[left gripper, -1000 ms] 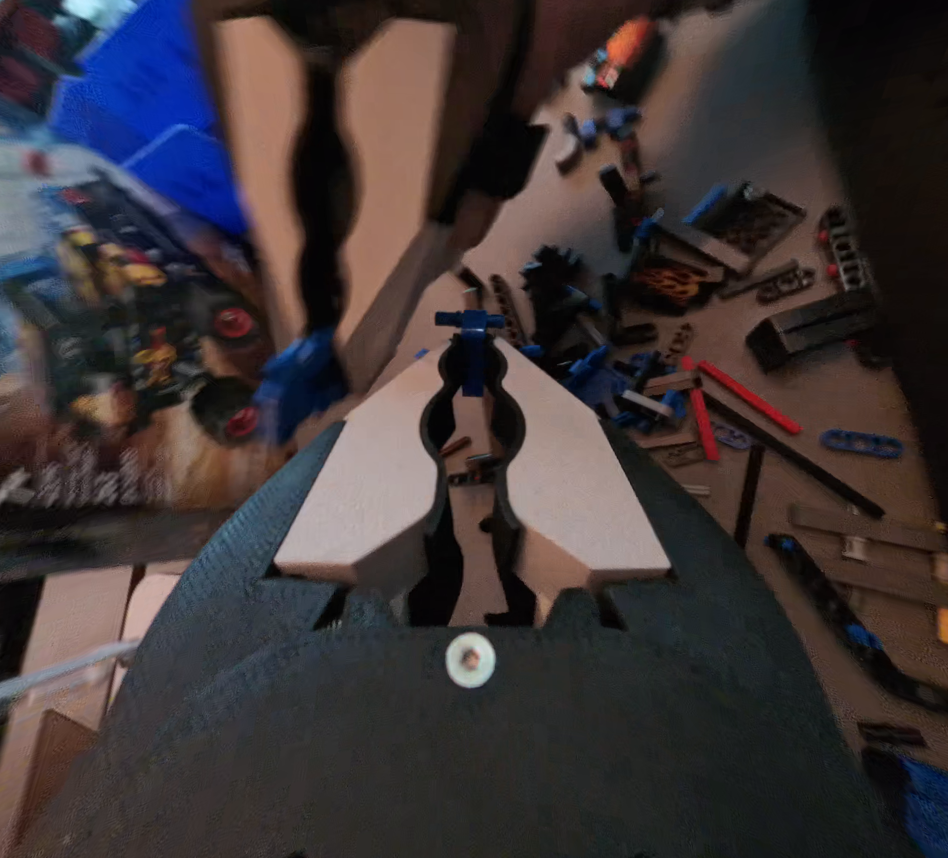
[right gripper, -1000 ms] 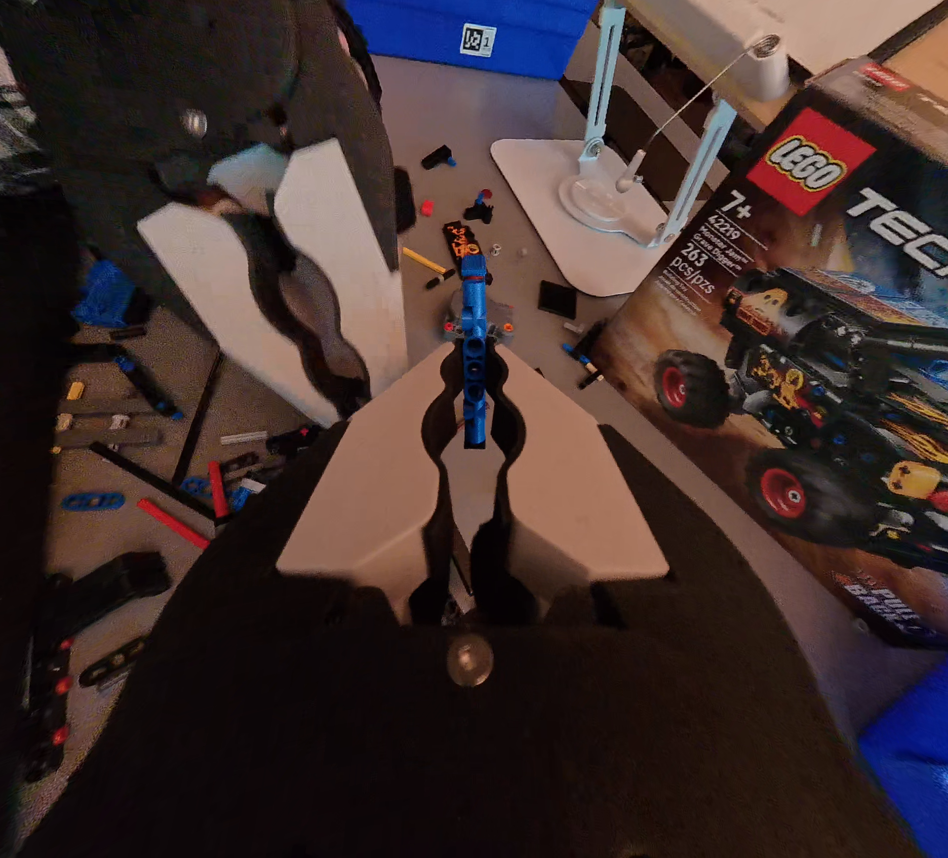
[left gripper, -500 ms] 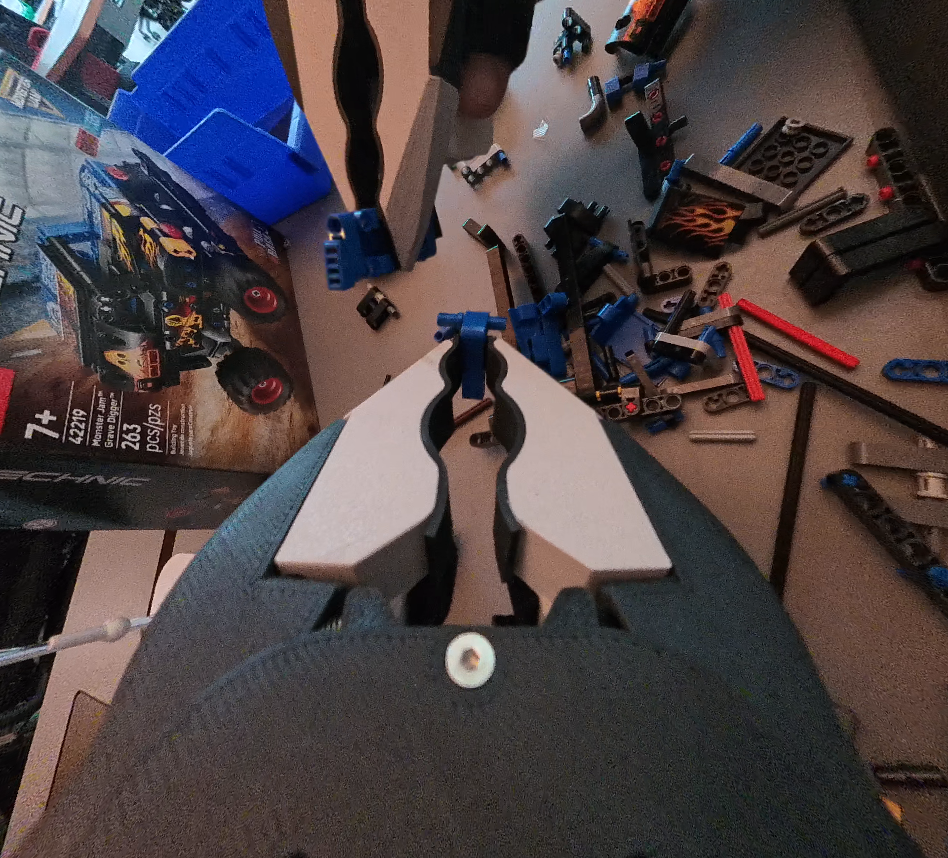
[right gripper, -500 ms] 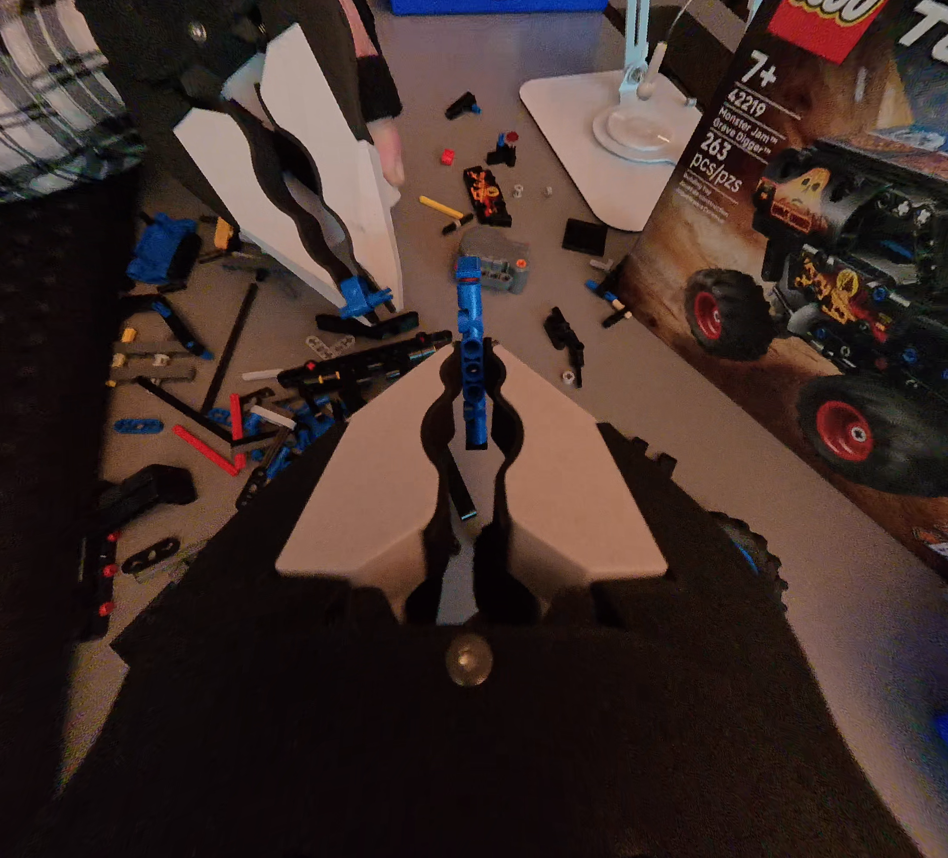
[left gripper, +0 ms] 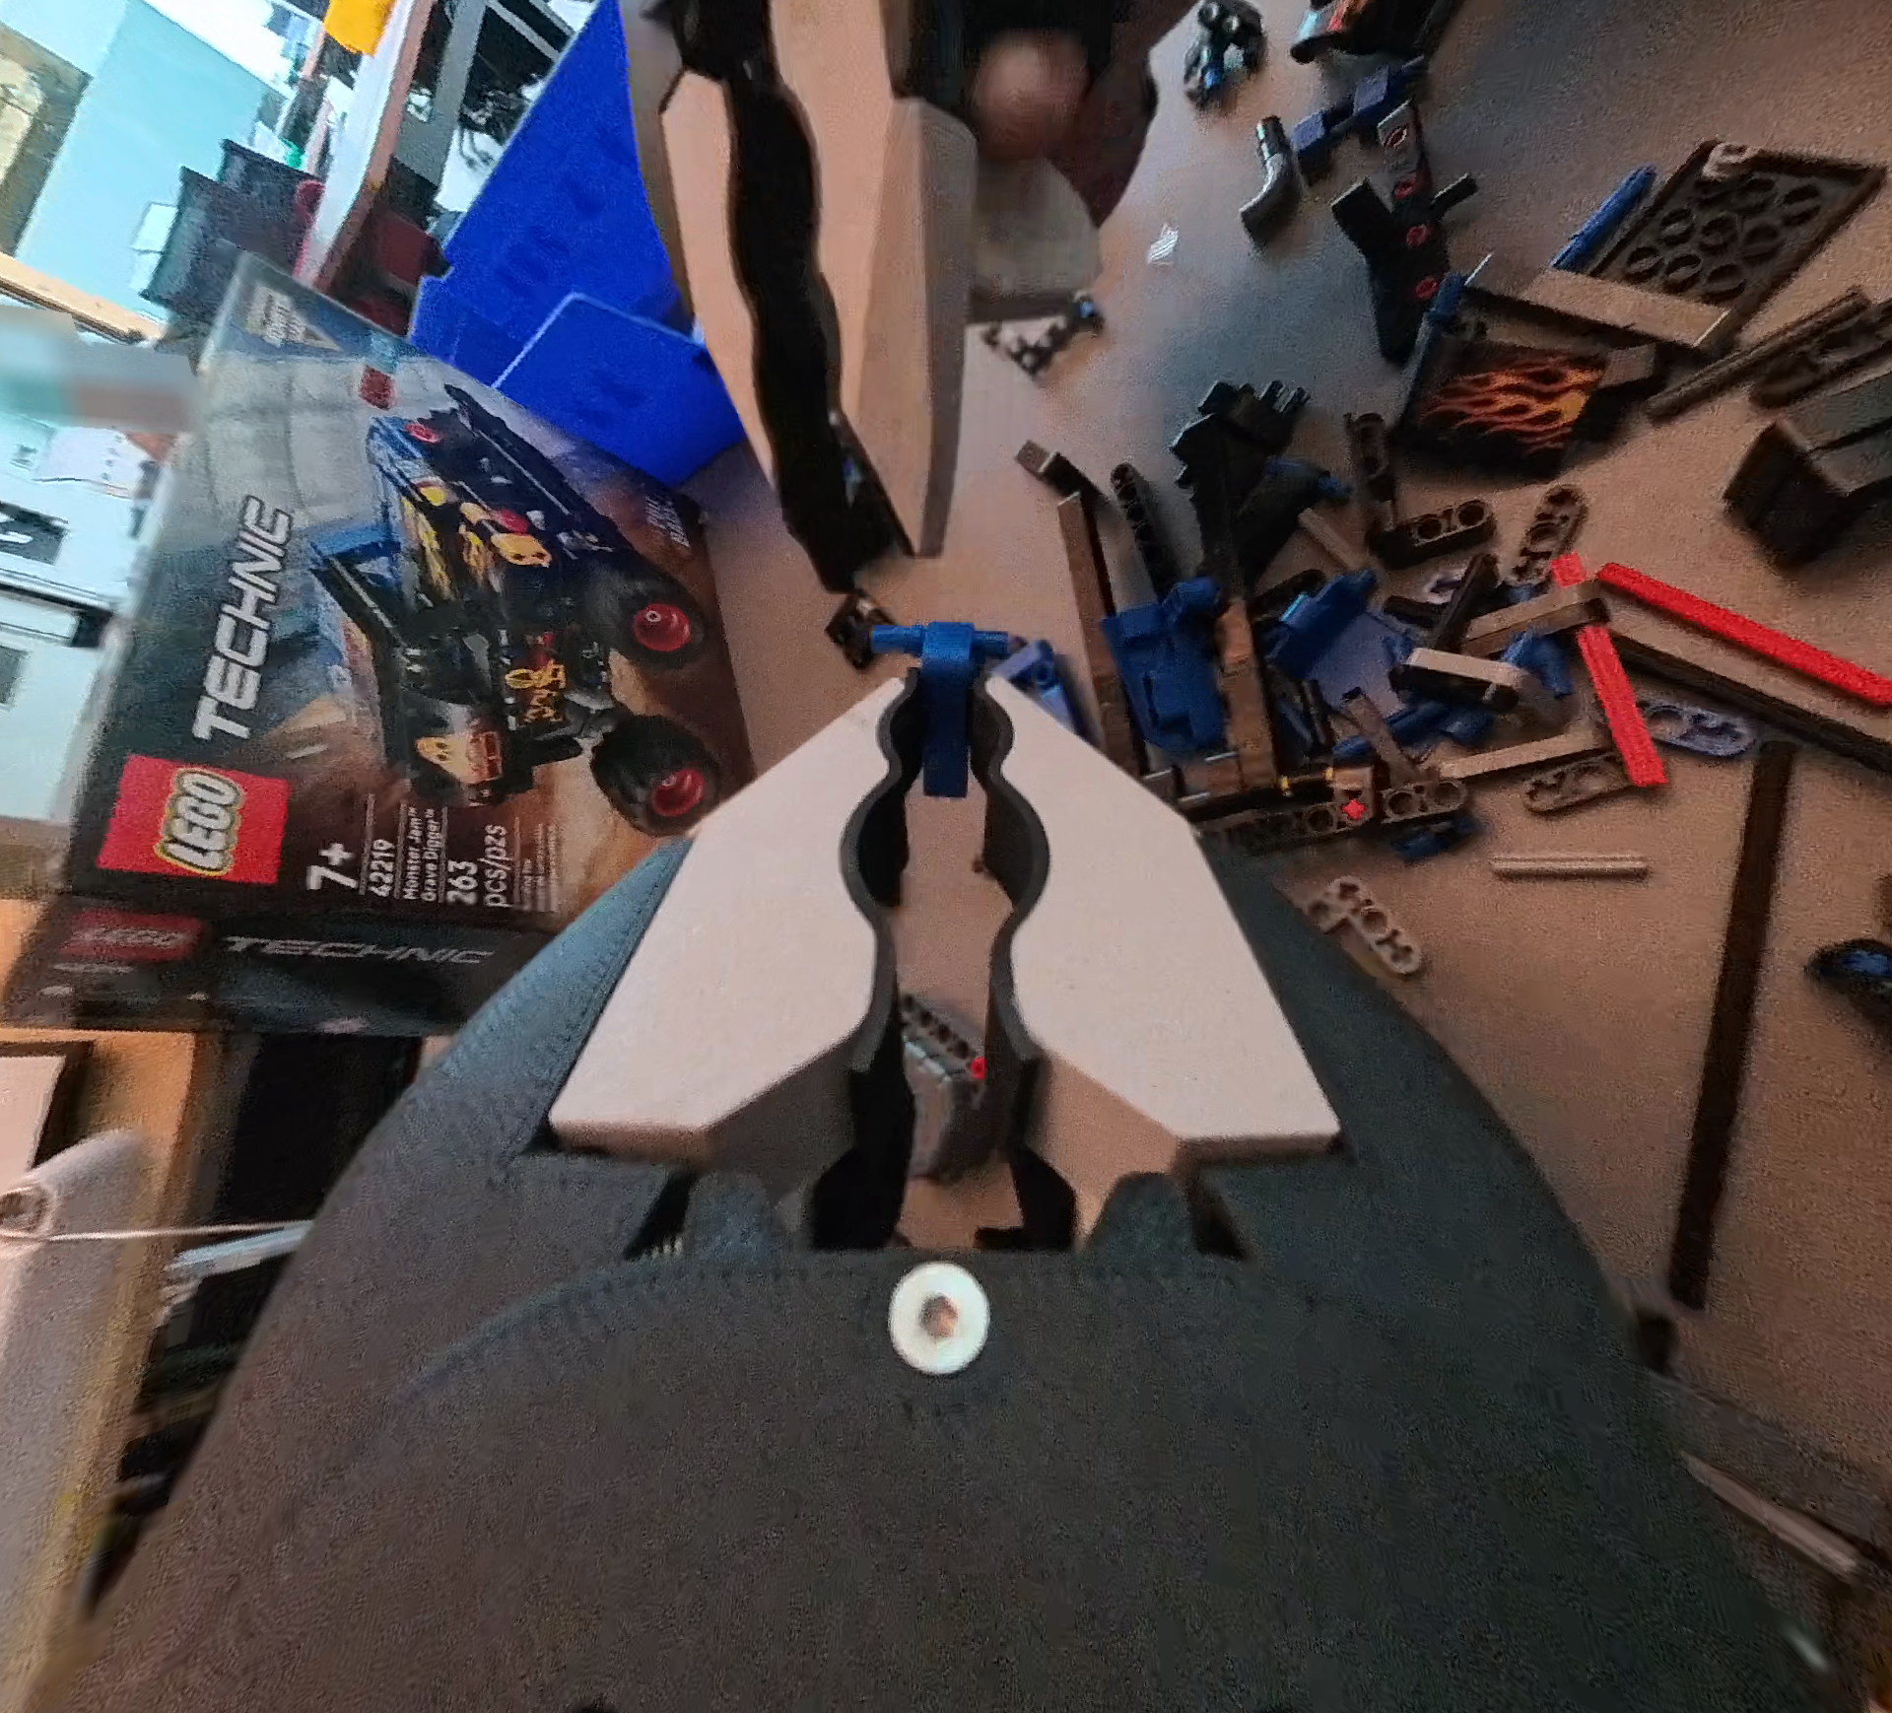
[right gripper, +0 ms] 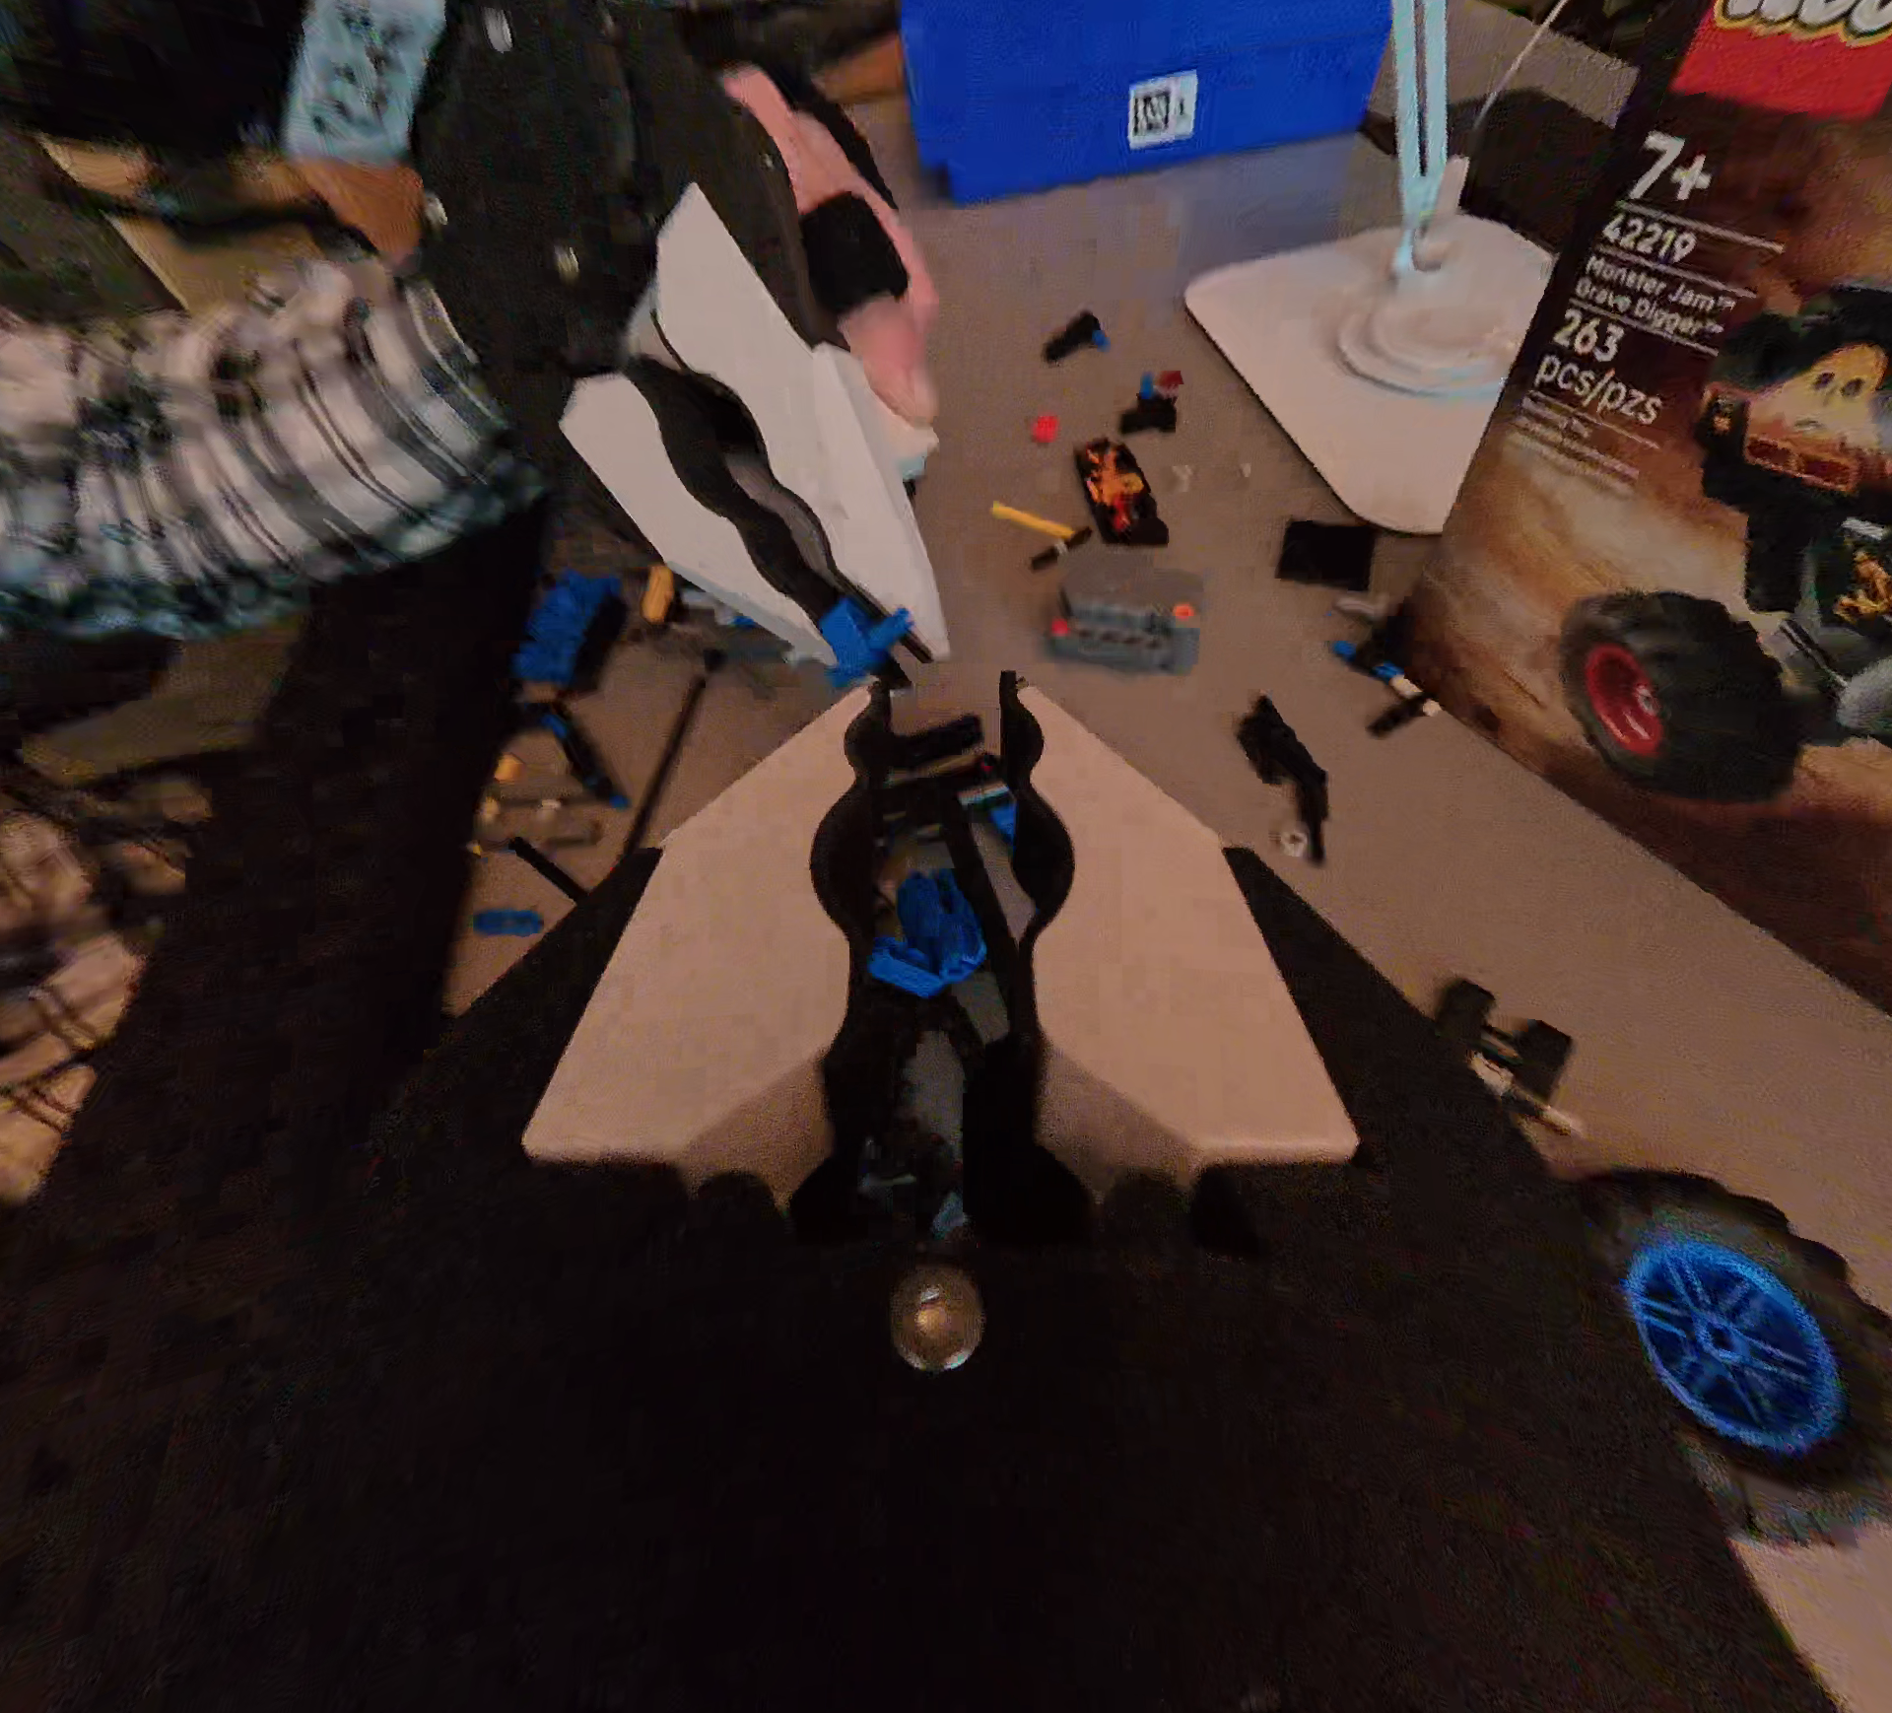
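Here, one blue connector (left gripper: 944, 701) sits pinched at the tip of the left gripper (left gripper: 947, 691), stem along the fingers, crossbar across them and clear of the tips. In the right view the same piece (right gripper: 860, 635) hangs just up and left of the right gripper (right gripper: 942, 691), whose jaws stand slightly apart and hold nothing; a blue part (right gripper: 927, 932) shows through the gap, lying on the table (right gripper: 1485, 896) below. The left gripper is thus the only one carrying. Around: one loose heap of beams (left gripper: 1433, 660) to the right, two red rods (left gripper: 1740, 630), one grey block (right gripper: 1126, 614), one set box (left gripper: 410, 640), one blue bin (right gripper: 1136, 15), one lamp base (right gripper: 1331, 353), one blue-hubbed wheel (right gripper: 1740, 1336).
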